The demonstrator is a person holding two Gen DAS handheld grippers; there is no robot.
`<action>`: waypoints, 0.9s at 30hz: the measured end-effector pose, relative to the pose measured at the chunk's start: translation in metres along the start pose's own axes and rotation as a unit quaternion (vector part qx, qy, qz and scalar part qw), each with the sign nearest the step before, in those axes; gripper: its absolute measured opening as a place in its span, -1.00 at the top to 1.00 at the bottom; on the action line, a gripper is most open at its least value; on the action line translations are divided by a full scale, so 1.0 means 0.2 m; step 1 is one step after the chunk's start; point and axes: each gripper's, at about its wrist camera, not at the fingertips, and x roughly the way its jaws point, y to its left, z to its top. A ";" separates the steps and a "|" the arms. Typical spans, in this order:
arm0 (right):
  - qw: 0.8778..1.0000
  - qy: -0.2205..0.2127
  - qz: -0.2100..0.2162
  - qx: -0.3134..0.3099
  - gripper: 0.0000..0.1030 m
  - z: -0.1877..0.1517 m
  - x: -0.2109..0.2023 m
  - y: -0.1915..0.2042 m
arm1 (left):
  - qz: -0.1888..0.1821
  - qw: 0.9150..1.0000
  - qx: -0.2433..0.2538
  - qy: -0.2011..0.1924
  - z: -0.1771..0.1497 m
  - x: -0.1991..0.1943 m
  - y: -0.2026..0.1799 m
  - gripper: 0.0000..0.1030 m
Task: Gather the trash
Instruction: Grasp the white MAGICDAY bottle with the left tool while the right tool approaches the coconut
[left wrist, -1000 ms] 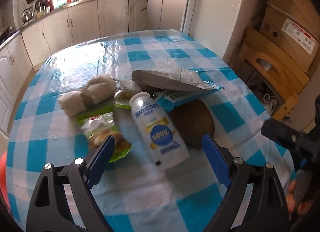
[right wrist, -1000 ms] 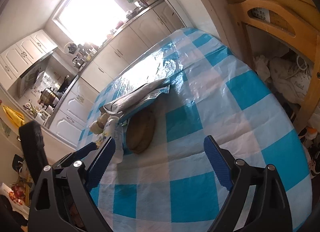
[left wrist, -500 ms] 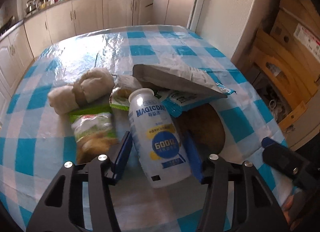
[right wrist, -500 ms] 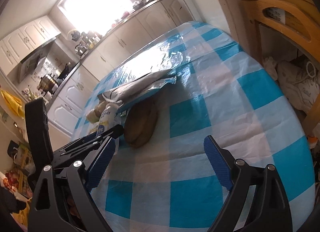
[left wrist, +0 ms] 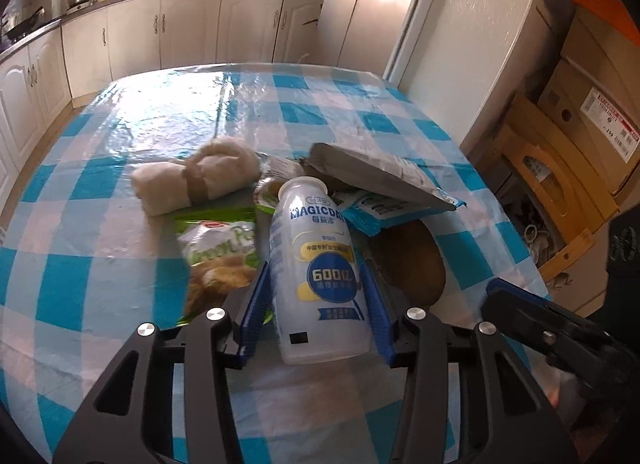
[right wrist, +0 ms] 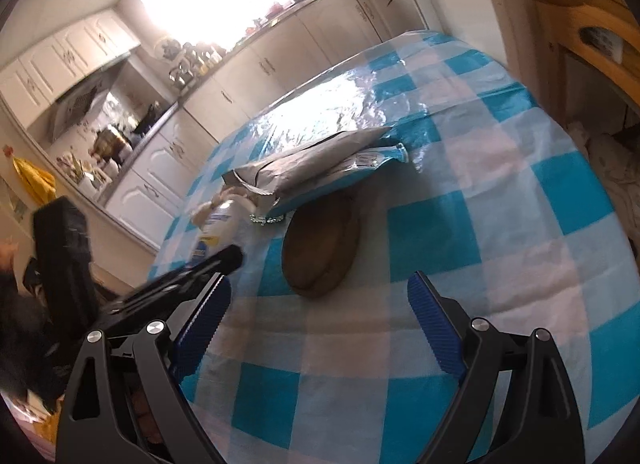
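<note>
Left gripper (left wrist: 316, 316): jaws drawn in on either side of the white bottle (left wrist: 316, 264), both blue pads against its lower body, pinching it; the bottle lies with its neck pointing away from the jaws, base nearest the camera, over the checked worktop (left wrist: 100, 232).

Just left of the left jaw: a green snack packet (left wrist: 218, 256), partly under the pad; beyond it, a rolled cream cloth (left wrist: 196, 180) bound by a band. Ahead of the bottle's neck: a grey bag (left wrist: 376, 174) resting on a blue packet (left wrist: 384, 212). Right of the right jaw: a round brown board (left wrist: 416, 264), flat on the worktop, partly under the blue packet.

Right gripper (right wrist: 320, 324): jaws spread wide, holding nothing; it hangs above the worktop near its near edge; the brown board (right wrist: 320, 244) lies ahead between the jaws, apart from both; the grey bag (right wrist: 304, 162) sits beyond it; the bottle (right wrist: 218, 224) and the left gripper show at left, blurred.
</note>
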 end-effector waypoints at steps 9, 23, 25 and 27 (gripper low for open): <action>0.991 0.039 -0.081 -0.103 -0.36 0.03 0.16 0.18 | -0.014 1.000 -0.011 -0.014 -0.04 -0.13 0.07 0.10; 0.980 0.053 -0.128 -0.140 -0.36 0.07 0.32 0.25 | -0.006 1.000 -0.018 -0.022 -0.08 -0.19 0.12 0.11; 0.977 0.053 -0.137 -0.153 -0.36 0.05 0.32 0.27 | -0.005 1.000 -0.019 -0.022 -0.09 -0.20 0.13 0.12; 0.971 0.051 -0.157 -0.173 -0.23 0.04 0.33 0.29 | -0.006 1.000 -0.022 -0.021 -0.10 -0.20 0.13 0.12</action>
